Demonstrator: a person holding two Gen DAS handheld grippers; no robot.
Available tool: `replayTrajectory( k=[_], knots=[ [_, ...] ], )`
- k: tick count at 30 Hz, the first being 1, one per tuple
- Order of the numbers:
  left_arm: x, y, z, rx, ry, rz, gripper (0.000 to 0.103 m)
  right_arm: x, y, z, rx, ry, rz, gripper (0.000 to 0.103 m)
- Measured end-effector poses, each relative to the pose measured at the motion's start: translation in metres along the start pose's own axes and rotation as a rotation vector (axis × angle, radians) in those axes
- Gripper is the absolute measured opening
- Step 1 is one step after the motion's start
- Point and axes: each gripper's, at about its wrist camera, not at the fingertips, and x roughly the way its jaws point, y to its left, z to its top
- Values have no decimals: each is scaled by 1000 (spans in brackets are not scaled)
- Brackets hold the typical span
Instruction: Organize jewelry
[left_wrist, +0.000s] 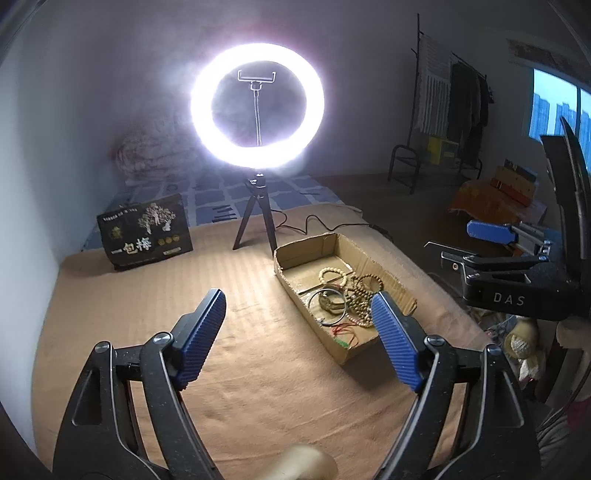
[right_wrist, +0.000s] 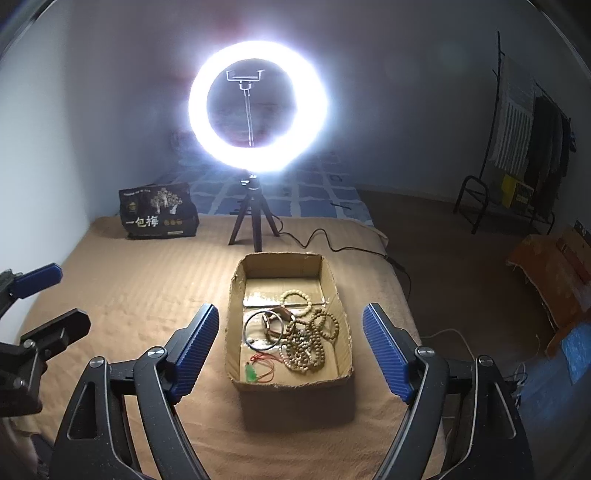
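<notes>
Both grippers stand wide apart and empty: the left gripper (left_wrist: 299, 317) and the right gripper (right_wrist: 290, 334) hover above the tan bedspread (right_wrist: 129, 314), touching nothing. The cardboard box (right_wrist: 236, 295) lies just ahead of the right gripper, holding the jewelry: bead bracelets (right_wrist: 306, 343), a metal bangle (right_wrist: 247, 334) and a green pendant (right_wrist: 252, 374). "DAS" is printed on the right gripper's body. Beyond the box stands a lit ring light (right_wrist: 258, 107); left of the box, a dark bag (right_wrist: 157, 212) reads "一包梅".

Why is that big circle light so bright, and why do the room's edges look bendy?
Left wrist view: the ring light glares white, hazing the wall around it; the corners go dark and curved from the fisheye lens. Right wrist view: same glare, yet the jewelry in the cardboard box stays sharp.
</notes>
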Motion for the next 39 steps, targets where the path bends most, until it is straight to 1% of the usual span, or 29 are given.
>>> replayTrajectory(
  k=[2,4,10,19,24,39],
  knots=[
    [-3,-2,-3,10,-1,6,86,1,1,-4,10,4,-1,80],
    [-6,-3,-5,13,-3,15,95,2,1,-8,23,11,-2,80],
    [-12,-2,-9,28,-23,45,99,4,-6,-18,51,21,-38,80],
    [-14,-5,-12,36,-25,55,101,9,-5,-21,52,40,-58,80],
    [-14,-7,-13,49,-26,70,102,9,-3,-21,52,35,-63,80],
    [-13,-6,-17,43,-22,81,102,10,-5,-22,57,35,-69,80]
  ],
)
